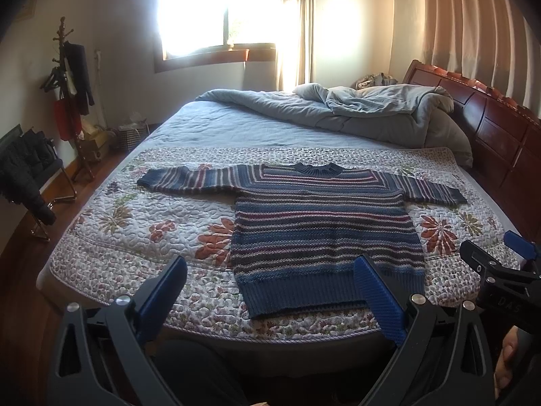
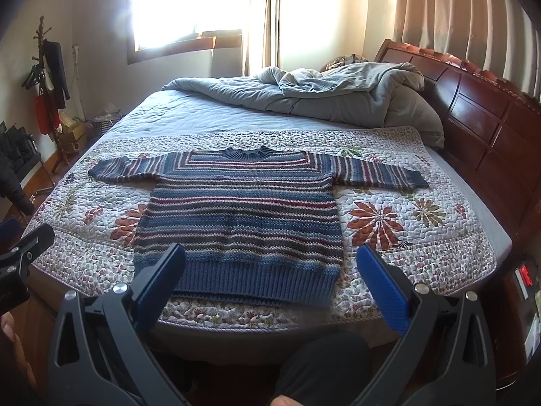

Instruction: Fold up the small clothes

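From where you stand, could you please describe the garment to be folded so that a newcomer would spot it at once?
On the bed with the dark wooden headboard, find the floral quilt over its near end. The striped knit sweater lies flat there, sleeves spread. It alone is blue-striped; the grey duvet behind is plain.

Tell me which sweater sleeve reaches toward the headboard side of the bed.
The sleeve on the picture's right; its cuff ends nearest the wooden headboard. The other sleeve points toward the coat rack.
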Demonstrator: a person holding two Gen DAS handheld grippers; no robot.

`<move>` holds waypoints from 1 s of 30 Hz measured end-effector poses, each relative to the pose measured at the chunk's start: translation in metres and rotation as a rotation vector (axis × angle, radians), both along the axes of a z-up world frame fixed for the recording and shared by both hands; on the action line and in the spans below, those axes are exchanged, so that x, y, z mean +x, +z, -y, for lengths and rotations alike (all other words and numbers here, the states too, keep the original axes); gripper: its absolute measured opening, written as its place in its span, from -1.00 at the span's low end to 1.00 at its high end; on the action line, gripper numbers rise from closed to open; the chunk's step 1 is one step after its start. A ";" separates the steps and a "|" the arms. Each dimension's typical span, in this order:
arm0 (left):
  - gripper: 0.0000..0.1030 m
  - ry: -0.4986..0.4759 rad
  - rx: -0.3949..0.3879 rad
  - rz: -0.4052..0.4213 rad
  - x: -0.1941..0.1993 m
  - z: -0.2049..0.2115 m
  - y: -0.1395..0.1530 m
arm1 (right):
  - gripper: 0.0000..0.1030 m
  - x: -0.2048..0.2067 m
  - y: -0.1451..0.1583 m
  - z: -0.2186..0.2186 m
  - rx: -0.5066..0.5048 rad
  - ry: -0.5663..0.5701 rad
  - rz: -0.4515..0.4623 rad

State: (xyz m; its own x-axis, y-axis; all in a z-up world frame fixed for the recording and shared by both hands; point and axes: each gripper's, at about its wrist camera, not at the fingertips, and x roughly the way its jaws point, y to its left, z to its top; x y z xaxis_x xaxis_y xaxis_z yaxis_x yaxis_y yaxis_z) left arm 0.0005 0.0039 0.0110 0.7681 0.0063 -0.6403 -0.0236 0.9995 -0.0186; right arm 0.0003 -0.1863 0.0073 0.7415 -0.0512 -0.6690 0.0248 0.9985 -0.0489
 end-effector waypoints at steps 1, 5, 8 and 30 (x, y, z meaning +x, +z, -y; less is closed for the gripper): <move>0.93 -0.001 -0.001 -0.001 0.000 0.000 0.000 | 0.95 0.000 0.000 0.000 0.000 0.000 0.000; 0.93 -0.001 0.000 0.000 0.000 0.000 0.000 | 0.95 0.000 0.000 0.000 0.002 -0.001 0.001; 0.93 0.000 -0.002 -0.001 0.000 0.000 0.001 | 0.95 0.001 -0.001 0.000 0.001 -0.001 0.000; 0.93 0.000 -0.003 -0.003 0.002 -0.001 -0.001 | 0.95 0.001 -0.002 0.000 0.004 -0.003 -0.006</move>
State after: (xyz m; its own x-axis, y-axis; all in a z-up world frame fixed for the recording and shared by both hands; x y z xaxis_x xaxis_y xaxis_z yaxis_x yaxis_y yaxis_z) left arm 0.0023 0.0053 0.0102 0.7661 0.0044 -0.6427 -0.0236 0.9995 -0.0214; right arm 0.0015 -0.1864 0.0049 0.7370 -0.0509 -0.6739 0.0275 0.9986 -0.0453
